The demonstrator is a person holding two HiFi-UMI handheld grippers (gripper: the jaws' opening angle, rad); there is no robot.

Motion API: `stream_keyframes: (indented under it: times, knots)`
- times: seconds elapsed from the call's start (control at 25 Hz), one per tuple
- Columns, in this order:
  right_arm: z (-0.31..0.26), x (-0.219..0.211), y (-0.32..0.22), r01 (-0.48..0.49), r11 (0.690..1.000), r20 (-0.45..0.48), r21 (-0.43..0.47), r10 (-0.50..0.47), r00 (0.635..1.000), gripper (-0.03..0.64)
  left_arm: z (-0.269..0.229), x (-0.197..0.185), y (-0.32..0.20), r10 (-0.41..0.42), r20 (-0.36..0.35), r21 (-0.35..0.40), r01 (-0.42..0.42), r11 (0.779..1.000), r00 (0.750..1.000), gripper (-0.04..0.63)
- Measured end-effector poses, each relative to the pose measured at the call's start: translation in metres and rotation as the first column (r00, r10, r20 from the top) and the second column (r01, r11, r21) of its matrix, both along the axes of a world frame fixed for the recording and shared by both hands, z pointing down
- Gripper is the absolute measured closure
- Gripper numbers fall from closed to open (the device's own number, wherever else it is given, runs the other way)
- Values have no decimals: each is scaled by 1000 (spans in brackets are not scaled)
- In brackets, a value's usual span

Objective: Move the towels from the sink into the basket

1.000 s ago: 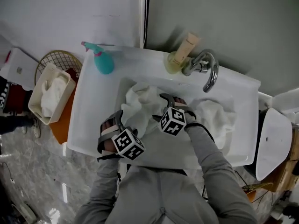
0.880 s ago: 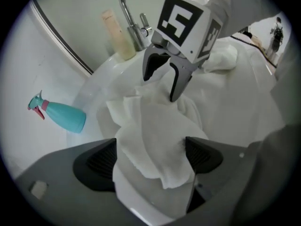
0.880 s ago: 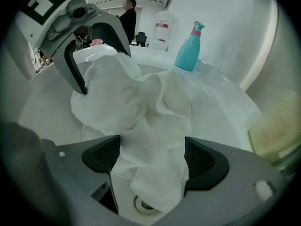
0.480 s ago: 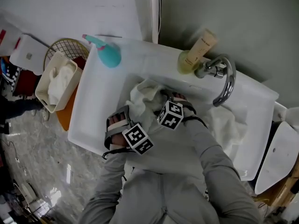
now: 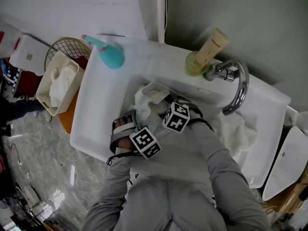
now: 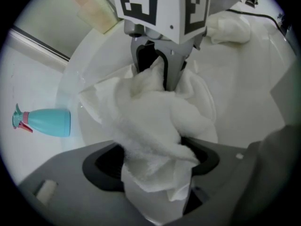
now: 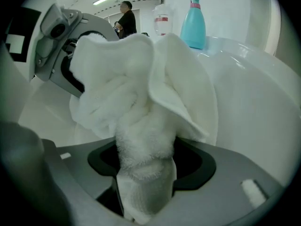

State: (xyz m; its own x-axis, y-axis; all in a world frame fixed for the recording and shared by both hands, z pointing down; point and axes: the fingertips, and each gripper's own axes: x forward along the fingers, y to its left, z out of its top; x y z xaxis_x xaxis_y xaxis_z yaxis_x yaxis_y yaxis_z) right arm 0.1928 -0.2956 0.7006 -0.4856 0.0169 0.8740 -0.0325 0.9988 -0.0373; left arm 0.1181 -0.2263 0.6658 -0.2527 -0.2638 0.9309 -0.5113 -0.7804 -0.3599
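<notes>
Left gripper (image 5: 129, 121) and right gripper (image 5: 180, 103) in the sink (image 5: 92, 115), one towel (image 5: 149, 95) bunched between them
Both sets of jaws had just been closing — each pinched a fold of it. The basket (image 5: 43, 86) stood beyond the left gripper's outer side, past the rim — nearer that hand.
</notes>
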Motion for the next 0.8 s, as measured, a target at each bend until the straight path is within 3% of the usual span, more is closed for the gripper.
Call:
stream_keyframes:
  times: [0.32,0.64,0.8]
  knots:
    - [-5,0,2,-21,1000,27,15,21,999,464,0,5,7,-18,-58,36,20,999,998,368]
    - [-41,21,-5,-169,986,153,3,166,974,486,-23,1,14,-82,-153,103,98,990,985,405]
    - [-73,27,-5,-197,980,223,30,186,957,486,-46,4,16,-98,-206,166,133,977,974,408]
